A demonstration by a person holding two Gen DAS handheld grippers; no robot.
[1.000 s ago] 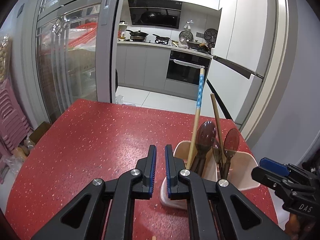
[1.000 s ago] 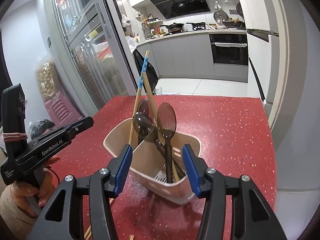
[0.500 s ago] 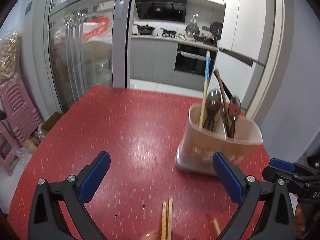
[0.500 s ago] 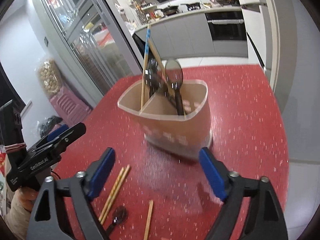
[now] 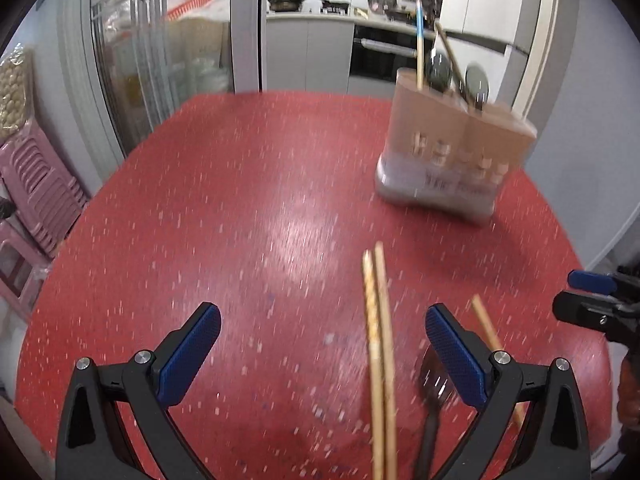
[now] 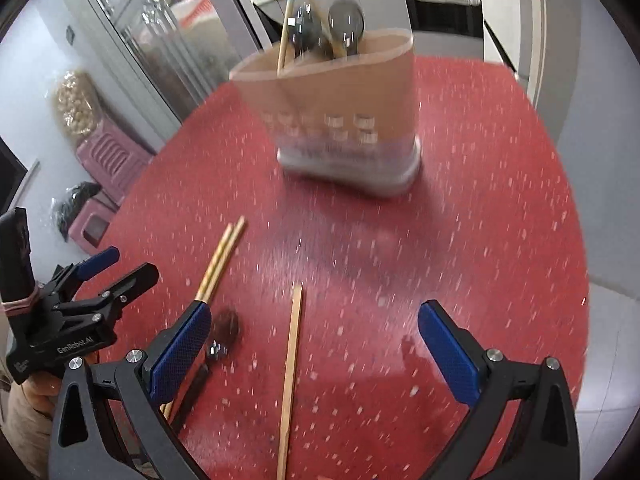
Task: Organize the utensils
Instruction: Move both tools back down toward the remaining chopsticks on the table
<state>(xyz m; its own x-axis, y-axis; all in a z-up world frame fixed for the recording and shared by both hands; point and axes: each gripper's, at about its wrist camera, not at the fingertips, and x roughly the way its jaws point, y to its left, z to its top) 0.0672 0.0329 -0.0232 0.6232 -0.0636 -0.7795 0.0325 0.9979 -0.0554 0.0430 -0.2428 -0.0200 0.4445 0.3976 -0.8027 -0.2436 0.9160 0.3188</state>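
Partway done, by the look of it. Utensil holder [image 6: 340, 120] stands upright on the red table [image 5: 240, 200], already loaded: a blue-banded chopstick [image 6: 289, 8], a plain chopstick and two or three dark spoons [image 6: 346, 26] stick out of its top.

Still loose on the table, well short of the holder:
- pair of chopsticks [image 5: 378, 340] lying side by side, touching
- single chopstick [image 6: 291, 368] beside them
- dark spoon [image 6: 226, 326], bowl blurred, partly hidden behind the right gripper's finger

Left gripper [image 5: 322, 352]: jaws wide apart, nothing held; the pair lies between its fingers. Right gripper [image 6: 314, 350]: also spread wide, empty, over the single chopstick.

Left to do: four loose pieces into the holder. Frames are motion-blurred.
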